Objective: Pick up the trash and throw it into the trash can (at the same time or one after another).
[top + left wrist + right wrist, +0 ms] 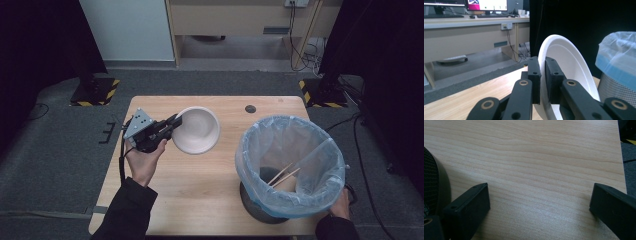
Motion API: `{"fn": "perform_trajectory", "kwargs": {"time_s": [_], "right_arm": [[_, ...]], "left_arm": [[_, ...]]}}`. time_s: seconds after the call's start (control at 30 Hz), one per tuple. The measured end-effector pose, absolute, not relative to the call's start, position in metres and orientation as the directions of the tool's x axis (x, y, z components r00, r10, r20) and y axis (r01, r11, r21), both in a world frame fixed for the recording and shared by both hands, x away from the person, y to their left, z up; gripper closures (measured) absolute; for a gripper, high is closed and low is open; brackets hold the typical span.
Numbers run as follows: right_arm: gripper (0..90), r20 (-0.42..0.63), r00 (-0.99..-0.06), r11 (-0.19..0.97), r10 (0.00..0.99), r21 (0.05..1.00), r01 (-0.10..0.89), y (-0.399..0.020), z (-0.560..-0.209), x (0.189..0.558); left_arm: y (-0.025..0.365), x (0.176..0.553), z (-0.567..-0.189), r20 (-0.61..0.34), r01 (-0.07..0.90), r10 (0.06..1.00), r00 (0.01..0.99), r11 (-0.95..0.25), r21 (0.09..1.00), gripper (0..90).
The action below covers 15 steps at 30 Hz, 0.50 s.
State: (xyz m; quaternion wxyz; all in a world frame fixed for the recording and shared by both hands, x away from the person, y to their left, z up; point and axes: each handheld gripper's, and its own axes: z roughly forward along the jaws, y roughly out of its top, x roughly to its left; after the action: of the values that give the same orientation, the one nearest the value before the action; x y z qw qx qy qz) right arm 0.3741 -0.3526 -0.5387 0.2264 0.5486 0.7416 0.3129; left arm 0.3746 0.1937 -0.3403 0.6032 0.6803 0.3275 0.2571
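Observation:
A white foam bowl hangs tilted over the wooden table, left of centre. My left gripper is shut on its rim, one jaw inside and one outside. In the left gripper view the bowl stands on edge, pinched between the black jaws of the gripper. My right gripper stands open, low over bare wood, with nothing between its jaws. The person's right hand shows behind the bin at the table's front right corner.
A black mesh bin lined with a blue plastic bag stands at the front right, with two wooden chopsticks inside. Its base lies just left of my right gripper. The table's edge is close on that gripper's right.

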Motion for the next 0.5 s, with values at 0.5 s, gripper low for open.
{"fn": "perform_trajectory", "kwargs": {"time_s": [0.5], "right_arm": [[3.0,0.007,-0.296,0.202,0.955,0.712,0.672,-0.353,-0.539,0.374]], "left_arm": [[0.188,0.356,-0.316,-0.023,0.047,0.728,0.686,-0.012,0.999,83.3]]}}
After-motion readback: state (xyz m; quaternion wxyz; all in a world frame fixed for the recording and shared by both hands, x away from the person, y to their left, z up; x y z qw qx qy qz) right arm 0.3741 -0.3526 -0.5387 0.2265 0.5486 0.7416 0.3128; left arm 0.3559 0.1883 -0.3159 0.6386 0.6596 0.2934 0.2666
